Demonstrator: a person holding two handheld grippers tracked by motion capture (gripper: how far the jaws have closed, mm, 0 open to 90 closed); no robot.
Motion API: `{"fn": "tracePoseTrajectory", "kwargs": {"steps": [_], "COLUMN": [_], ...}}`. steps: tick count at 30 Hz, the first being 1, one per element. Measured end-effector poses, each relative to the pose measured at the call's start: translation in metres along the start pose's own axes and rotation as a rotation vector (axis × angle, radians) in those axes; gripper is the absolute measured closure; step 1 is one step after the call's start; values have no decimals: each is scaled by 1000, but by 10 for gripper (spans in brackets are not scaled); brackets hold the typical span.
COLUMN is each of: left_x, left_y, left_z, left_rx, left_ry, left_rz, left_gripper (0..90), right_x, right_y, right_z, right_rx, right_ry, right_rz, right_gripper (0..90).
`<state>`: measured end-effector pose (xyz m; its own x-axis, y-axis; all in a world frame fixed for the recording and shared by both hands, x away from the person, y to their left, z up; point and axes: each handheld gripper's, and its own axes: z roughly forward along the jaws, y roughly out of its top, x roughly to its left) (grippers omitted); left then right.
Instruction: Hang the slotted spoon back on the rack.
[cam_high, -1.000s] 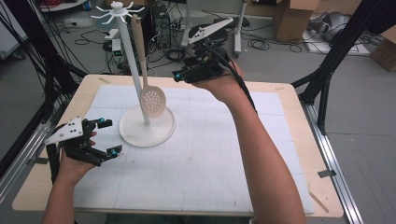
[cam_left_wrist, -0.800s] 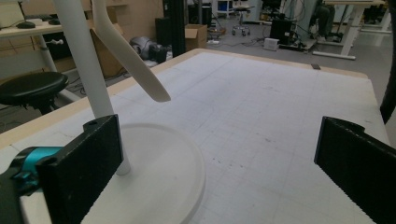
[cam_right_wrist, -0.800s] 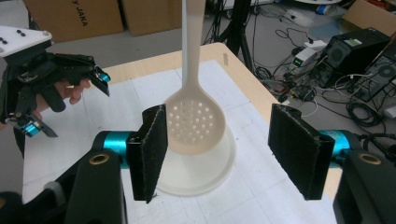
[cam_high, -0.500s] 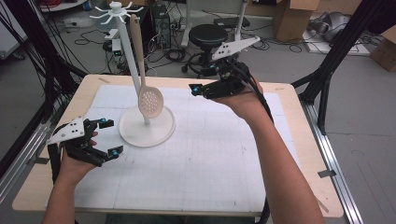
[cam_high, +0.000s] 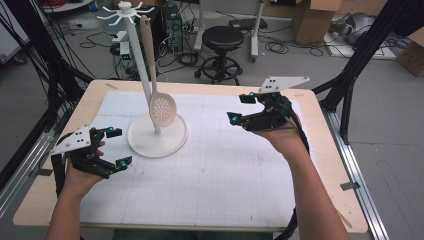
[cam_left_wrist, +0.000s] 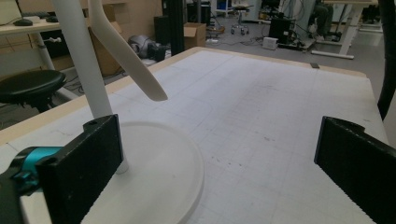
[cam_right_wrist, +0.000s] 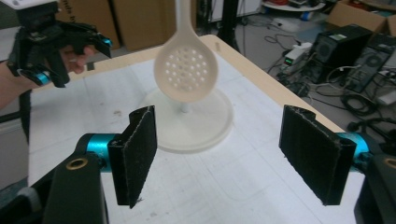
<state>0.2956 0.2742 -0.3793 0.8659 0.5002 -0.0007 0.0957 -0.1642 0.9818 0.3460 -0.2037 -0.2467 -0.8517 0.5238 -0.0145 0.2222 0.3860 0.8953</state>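
While the slotted spoon (cam_high: 161, 106) hangs from the stand (cam_high: 141, 60), left claw (cam_high: 117, 148) and right claw (cam_high: 240, 108) gape apart, empty.

Even, fairly bright indoor light falls from overhead, and the white mat on the bench (cam_high: 225, 170) looks pale and a little washed out, without hard glare. Shadows are soft: a faint one lies around the round stand base (cam_high: 157, 137) and under the hands. The high view is soft and slightly grainy. In the left gripper view the near black pads (cam_left_wrist: 81, 161) are blurred while the far bench edge is sharper. In the right gripper view the slotted spoon (cam_right_wrist: 186, 67) is fairly crisp, and the background is hazy.
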Motion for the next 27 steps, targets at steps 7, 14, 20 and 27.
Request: {"fn": "tracePoseTrajectory", "kwargs": {"steps": [7, 14, 20, 27], "left_x": [-1, 0, 0, 0], "left_y": [-1, -1, -1, -3], "left_z": [3, 1, 2, 2], "left_rx": [12, 1, -1, -7], "left_ry": [-5, -9, -15, -21], "left_rz": [0, -2, -8, -16], "left_gripper": [16, 17, 16, 16], "right_x": [-5, -2, 5, 15], "right_y": [-28, -48, -69, -104], "right_z": [-9, -13, -15, -15], "right_rx": [2, -14, -22, -20], "right_ry": [-24, -28, -41, -53], "right_rz": [37, 53, 58, 71], "right_gripper": [251, 230, 214, 191]}}
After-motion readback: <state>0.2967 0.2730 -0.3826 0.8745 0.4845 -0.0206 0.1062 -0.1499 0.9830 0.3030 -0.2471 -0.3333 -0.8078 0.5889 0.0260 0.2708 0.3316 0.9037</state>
